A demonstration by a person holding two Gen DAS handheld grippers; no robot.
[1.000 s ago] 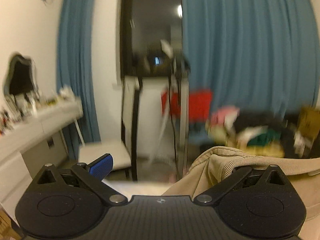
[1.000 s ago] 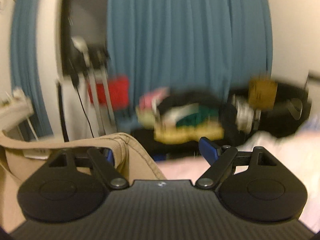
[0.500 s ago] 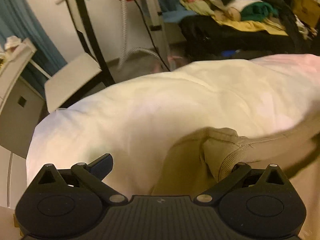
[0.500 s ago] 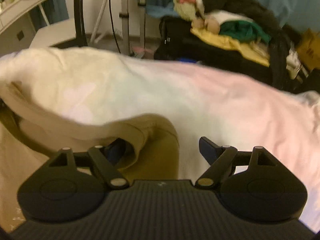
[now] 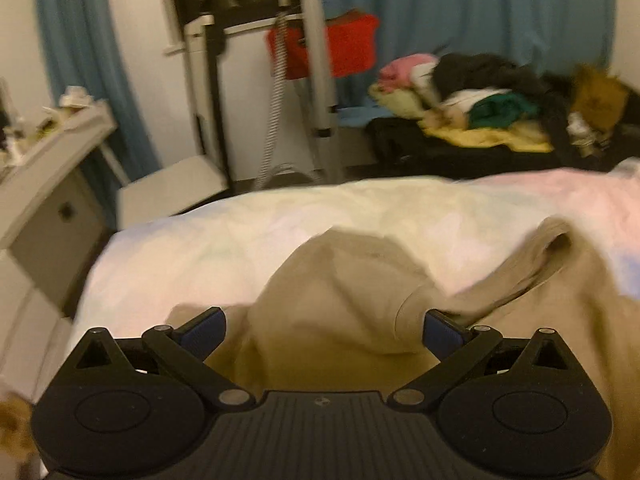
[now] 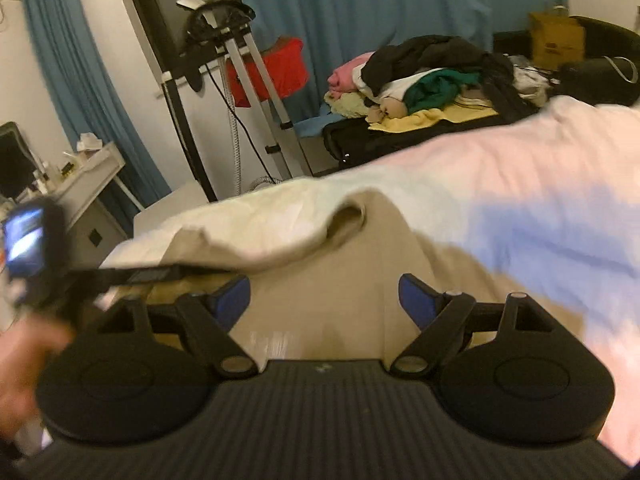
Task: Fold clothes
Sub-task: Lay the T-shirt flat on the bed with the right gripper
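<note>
Across the pale bedspread [image 5: 248, 240] lies a tan sweatshirt [image 5: 340, 312], spread flat from the middle of the left wrist view down to 6 o'clock and out toward 3 o'clock, where a cuffed sleeve opening [image 5: 558, 240] gapes at its far edge. Low in that view the left gripper [image 5: 322, 330] has its blue-padded fingers [image 5: 202, 330] spread wide to either side of a rounded hump of the tan fabric, with nothing pinched between them. From the right wrist view the same sweatshirt [image 6: 328, 280] fills the centre, its ribbed opening [image 6: 352, 214] at 12 o'clock of the garment against the bedspread [image 6: 540, 184], and the right gripper [image 6: 324, 300] likewise stands with its jaws parted, the cloth lying beneath and between the blue pads [image 6: 416, 300] without being clamped. At 9 o'clock in this view the left tool's body and its small lit screen [image 6: 24, 240] show blurred, with a blurred hand [image 6: 24, 364] below it at 8 o'clock. Beyond the bed, at 1 o'clock, a heap of mixed clothes [image 6: 424, 76] sits on a dark case before a blue curtain [image 6: 380, 8]; a metal stand [image 6: 248, 92] with a red cloth [image 6: 280, 68] rises at 11 o'clock, and a cluttered white desk [image 6: 88, 168] sits at 9 o'clock.
</note>
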